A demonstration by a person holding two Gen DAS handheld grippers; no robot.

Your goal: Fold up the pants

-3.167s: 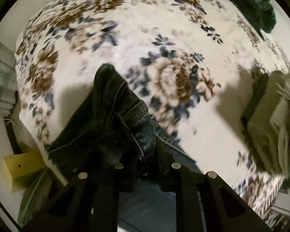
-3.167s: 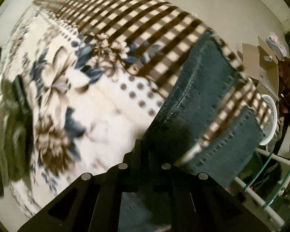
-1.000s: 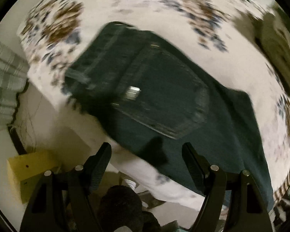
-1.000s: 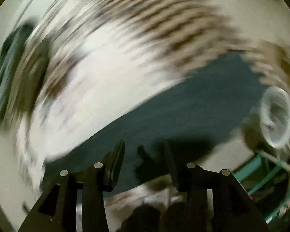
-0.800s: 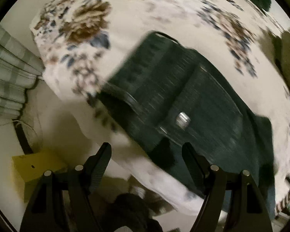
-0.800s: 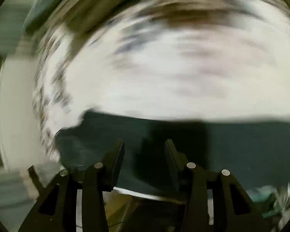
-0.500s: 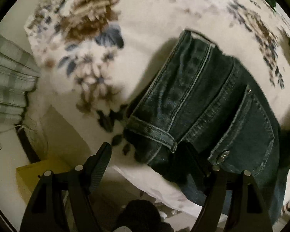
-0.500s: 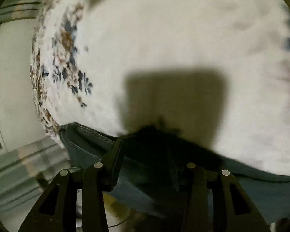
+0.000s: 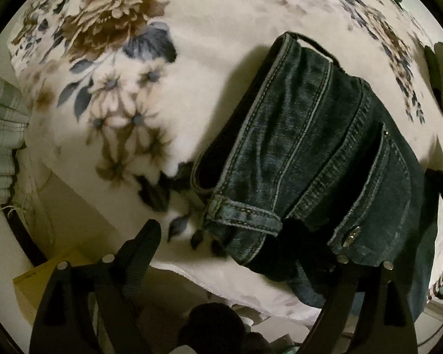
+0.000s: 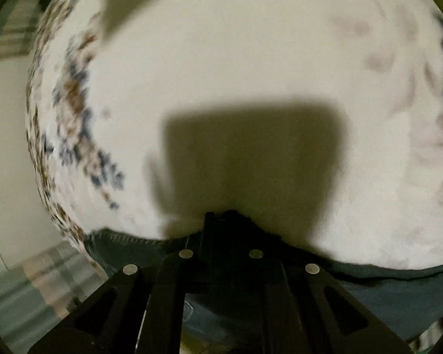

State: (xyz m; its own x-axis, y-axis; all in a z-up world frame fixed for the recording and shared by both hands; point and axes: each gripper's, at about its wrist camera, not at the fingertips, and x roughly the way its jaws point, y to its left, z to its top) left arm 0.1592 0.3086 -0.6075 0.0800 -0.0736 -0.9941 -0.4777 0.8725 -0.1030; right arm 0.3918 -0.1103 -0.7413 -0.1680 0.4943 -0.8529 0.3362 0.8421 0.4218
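The left gripper point(image 9: 233, 236) is hanging with its jaws spread wide and gripping nothing, its left finger point(image 9: 146, 240) standing over the blanket's edge and its right finger lying dark against the denim by the belt loop point(image 9: 243, 214). Just beyond, the jeans point(image 9: 316, 159) are lying on the floral blanket point(image 9: 209, 29) near its near edge, waistband toward the camera, a rear pocket with a metal rivet point(image 9: 351, 233) facing up. Only this view is showing the waistband, the yellow box point(image 9: 44, 277) below the bed's edge and the plaid fabric point(image 9: 0, 135) at far left. The right wrist view is showing instead the right gripper point(image 10: 221, 227) with its jaws clenched on the jeans' dark edge point(image 10: 118, 240), pale blanket point(image 10: 221, 59) and the gripper's shadow stretching beyond. Half a second ago the right jaws were standing apart over that edge; now they are pinching it. The left jaws are staying as wide as before, and the jeans are looming nearer in the left view
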